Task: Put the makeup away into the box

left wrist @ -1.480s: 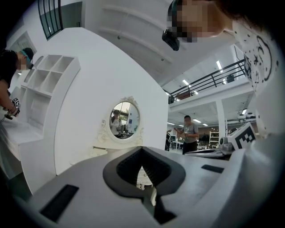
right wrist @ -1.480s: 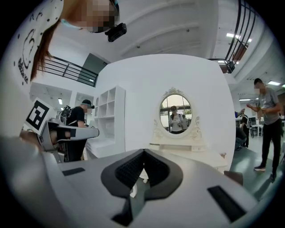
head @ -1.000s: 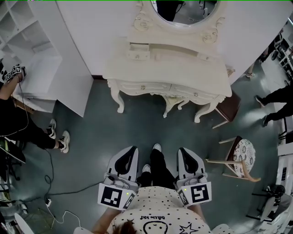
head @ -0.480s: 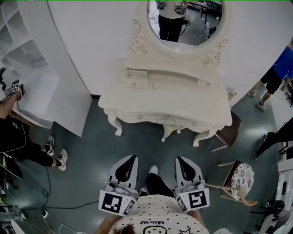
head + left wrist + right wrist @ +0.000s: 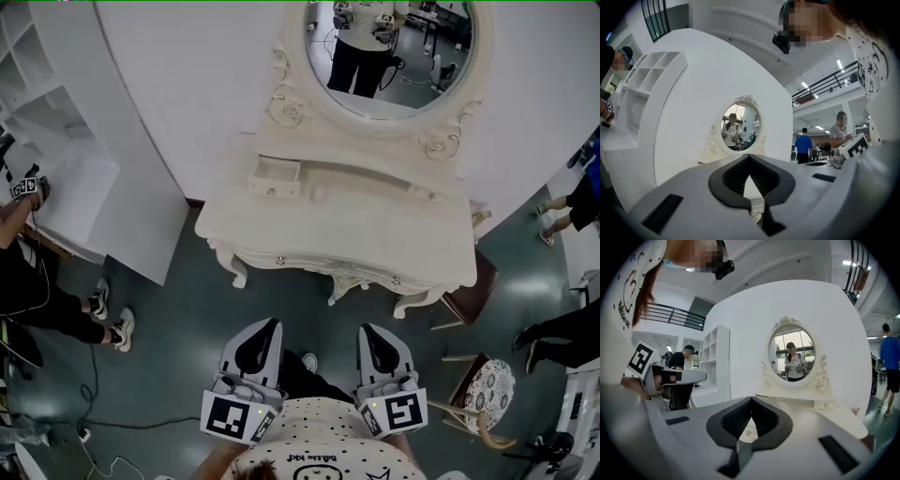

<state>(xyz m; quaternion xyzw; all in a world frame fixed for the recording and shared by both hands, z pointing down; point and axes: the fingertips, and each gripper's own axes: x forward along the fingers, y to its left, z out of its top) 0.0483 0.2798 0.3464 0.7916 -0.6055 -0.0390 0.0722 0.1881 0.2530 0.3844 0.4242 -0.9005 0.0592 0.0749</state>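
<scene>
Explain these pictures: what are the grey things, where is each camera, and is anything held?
No robot: a person wears a head camera looking down and holds a hand-held gripper in each hand. In the head view, the left hand-held gripper and right hand-held gripper are the grey shapes at the bottom, facing a white dressing table with an oval mirror. The other two pictures come from cameras riding on each one, looking along its jaws. Both are shut, holding nothing. A small drawer unit stands on the tabletop; I see no makeup.
</scene>
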